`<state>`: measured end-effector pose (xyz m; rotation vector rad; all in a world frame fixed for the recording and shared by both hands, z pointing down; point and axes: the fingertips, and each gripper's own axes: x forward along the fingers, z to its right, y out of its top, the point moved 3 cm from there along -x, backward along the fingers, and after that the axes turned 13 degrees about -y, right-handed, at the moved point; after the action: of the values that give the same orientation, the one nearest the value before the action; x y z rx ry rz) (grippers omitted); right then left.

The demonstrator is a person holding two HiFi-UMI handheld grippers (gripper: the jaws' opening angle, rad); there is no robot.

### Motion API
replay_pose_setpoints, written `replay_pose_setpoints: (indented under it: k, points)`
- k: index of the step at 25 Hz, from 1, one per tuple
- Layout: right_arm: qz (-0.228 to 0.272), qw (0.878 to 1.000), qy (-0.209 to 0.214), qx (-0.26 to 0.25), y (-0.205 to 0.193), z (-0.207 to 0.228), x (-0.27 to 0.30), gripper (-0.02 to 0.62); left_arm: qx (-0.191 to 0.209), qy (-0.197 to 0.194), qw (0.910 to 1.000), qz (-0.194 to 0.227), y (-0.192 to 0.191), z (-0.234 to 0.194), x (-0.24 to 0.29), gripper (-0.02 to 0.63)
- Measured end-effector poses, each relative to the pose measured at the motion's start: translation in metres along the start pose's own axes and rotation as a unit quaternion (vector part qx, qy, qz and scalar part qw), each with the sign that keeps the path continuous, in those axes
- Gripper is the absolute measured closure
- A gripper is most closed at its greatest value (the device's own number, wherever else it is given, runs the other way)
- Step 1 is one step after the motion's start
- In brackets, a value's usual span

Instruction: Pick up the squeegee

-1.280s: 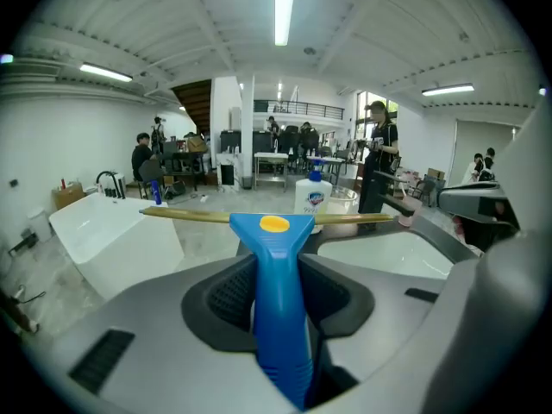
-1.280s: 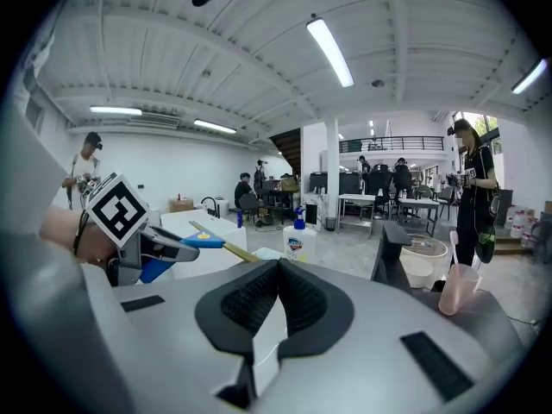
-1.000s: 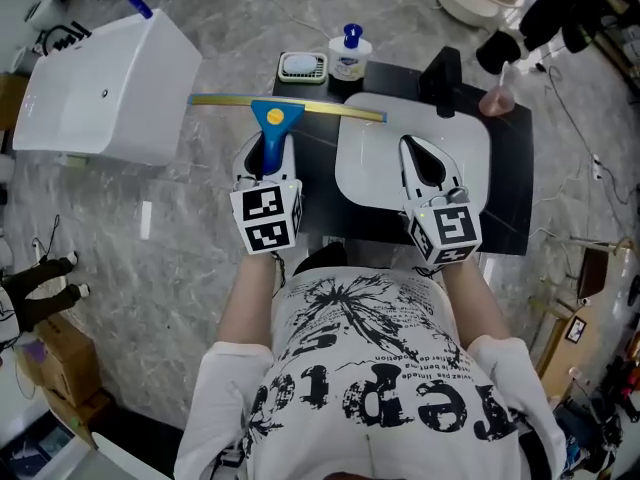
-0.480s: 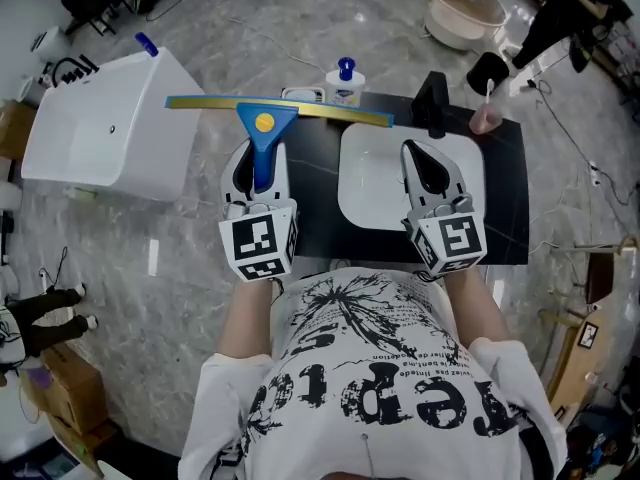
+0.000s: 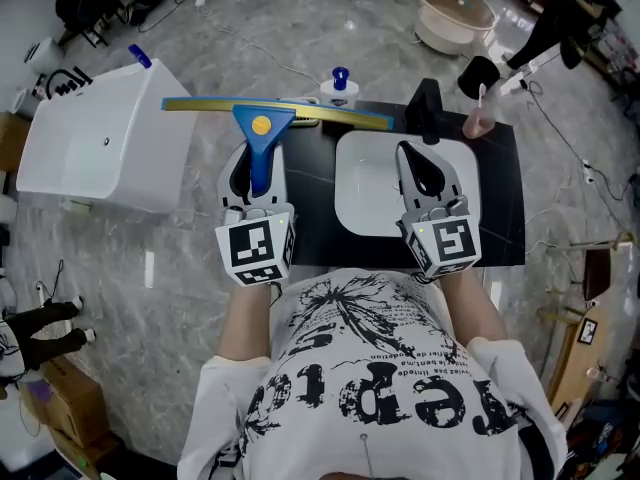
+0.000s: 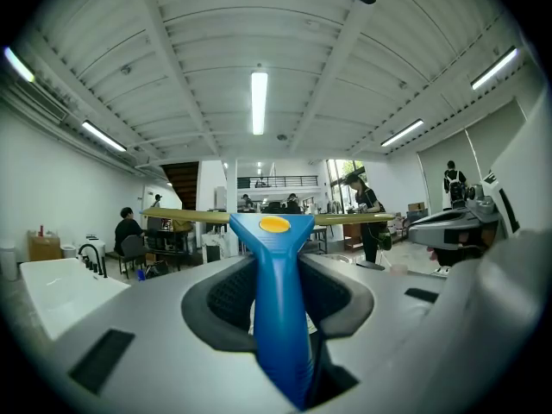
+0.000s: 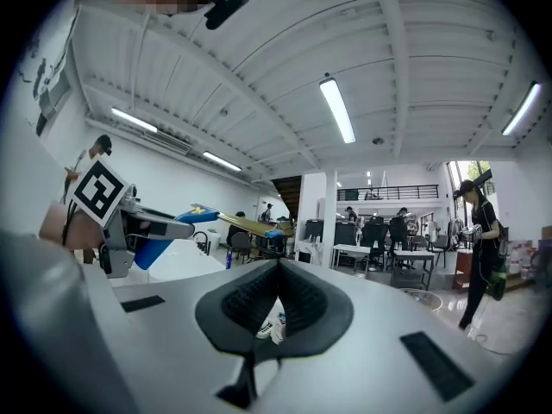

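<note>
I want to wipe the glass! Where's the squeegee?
In the head view the squeegee sits left of centre, handle clamped in the left gripper, blade just below the soap bottle.

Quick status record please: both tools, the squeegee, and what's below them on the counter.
left tool: shut on the blue handle of the squeegee
squeegee: held in the air, yellow blade crosswise ahead of the tool
right tool: shut, empty, above the white basin in the head view
counter: black, basin on it, pump bottle at far edge
task: squeegee picked up
</note>
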<state>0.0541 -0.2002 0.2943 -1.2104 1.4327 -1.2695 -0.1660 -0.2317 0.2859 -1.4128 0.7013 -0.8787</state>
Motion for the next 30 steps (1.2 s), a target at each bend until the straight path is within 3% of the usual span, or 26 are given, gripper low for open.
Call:
replay_pose_setpoints:
  k: [30]
  points:
    - [-0.016, 1.000, -0.002, 0.011, -0.015, -0.001, 0.001, 0.583, -0.011, -0.013, 0.9997, -0.018, -0.020, 0.004, 0.010, 0.462]
